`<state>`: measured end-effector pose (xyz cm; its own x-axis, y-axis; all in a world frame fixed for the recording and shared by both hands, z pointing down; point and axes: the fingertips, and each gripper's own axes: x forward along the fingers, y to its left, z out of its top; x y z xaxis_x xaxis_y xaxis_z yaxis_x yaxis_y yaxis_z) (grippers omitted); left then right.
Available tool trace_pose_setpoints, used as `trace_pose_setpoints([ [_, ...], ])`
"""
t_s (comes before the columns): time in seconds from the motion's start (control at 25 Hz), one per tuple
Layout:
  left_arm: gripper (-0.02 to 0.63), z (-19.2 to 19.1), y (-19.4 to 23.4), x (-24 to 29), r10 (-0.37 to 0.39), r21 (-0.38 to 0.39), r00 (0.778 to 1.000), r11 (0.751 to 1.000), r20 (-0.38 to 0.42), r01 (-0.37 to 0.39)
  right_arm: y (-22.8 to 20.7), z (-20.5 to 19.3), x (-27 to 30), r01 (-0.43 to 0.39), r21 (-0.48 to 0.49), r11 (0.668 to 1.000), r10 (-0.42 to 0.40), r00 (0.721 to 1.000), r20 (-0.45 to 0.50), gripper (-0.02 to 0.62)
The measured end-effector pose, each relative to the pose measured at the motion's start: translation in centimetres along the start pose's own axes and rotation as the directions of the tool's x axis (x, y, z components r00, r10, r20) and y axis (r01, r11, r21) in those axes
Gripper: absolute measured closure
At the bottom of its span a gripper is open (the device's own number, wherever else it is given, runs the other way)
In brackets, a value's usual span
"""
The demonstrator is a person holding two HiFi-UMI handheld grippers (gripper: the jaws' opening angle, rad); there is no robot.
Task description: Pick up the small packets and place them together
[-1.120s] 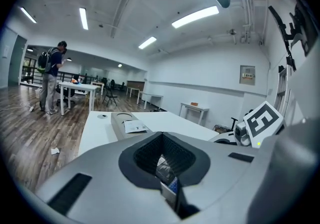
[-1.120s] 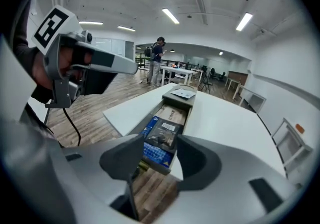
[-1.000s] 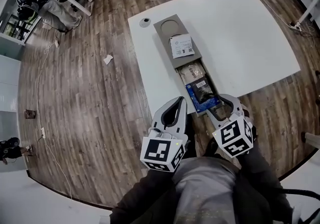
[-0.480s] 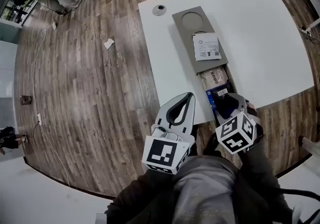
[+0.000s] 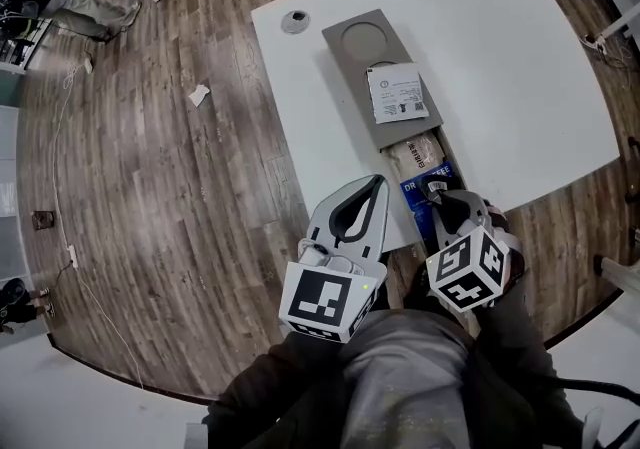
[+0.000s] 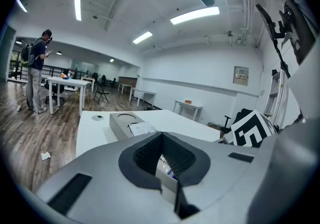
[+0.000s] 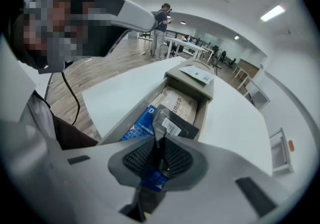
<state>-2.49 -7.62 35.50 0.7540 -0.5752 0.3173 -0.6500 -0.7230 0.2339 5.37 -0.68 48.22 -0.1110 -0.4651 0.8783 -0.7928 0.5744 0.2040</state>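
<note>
Grey left gripper (image 5: 372,192) hangs over the near edge of the white table (image 5: 500,57), jaws together with nothing between them. Right gripper (image 5: 440,199) has just been closing its jaws on the edge of a black packet (image 7: 172,123), which lies on a blue packet (image 7: 137,125) in the open grey box (image 5: 340,72). Risk: the thin edge grip may let it slip on lifting.

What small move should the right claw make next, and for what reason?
Probably a short lift of the right claw, straight up. Its jaws have just been closing and now pinch the near edge of the black packet, which lies on the blue packet in the open grey tray. A lift would likely free it from the others.
</note>
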Motion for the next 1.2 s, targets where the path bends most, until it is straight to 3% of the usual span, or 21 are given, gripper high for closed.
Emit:
trace_pose_setpoints([
  [0.32, 0.603, 1.3, -5.9, -4.2, 0.026, 0.062, 0.997, 0.998, 0.076, -0.031, 0.7, 1.0, -5.8, 0.021, -0.002, 1.000, -0.020, 0.982, 0.189, 0.531],
  [0.68, 0.603, 0.3, -11.6, -6.9, 0.032, 0.060, 0.993, 0.997, 0.110, -0.038, 1.9, -0.9, -10.2, 0.016, 0.005, 1.000, -0.017, 0.958, 0.287, 0.531],
  [0.96, 0.603, 1.2, -8.5, -6.0, 0.053, 0.047, 0.993, 0.997, 0.109, -0.058, 0.6, 2.3, -9.0, 0.006, 0.013, 1.000, -0.010, 0.948, 0.319, 0.531],
  [1.2, 0.603, 2.7, -1.8, -2.9, 0.042, 0.029, 0.996, 0.999, 0.084, -0.045, -3.0, 9.1, -5.2, 0.030, 0.043, 0.999, -0.043, 0.938, 0.344, 0.531],
])
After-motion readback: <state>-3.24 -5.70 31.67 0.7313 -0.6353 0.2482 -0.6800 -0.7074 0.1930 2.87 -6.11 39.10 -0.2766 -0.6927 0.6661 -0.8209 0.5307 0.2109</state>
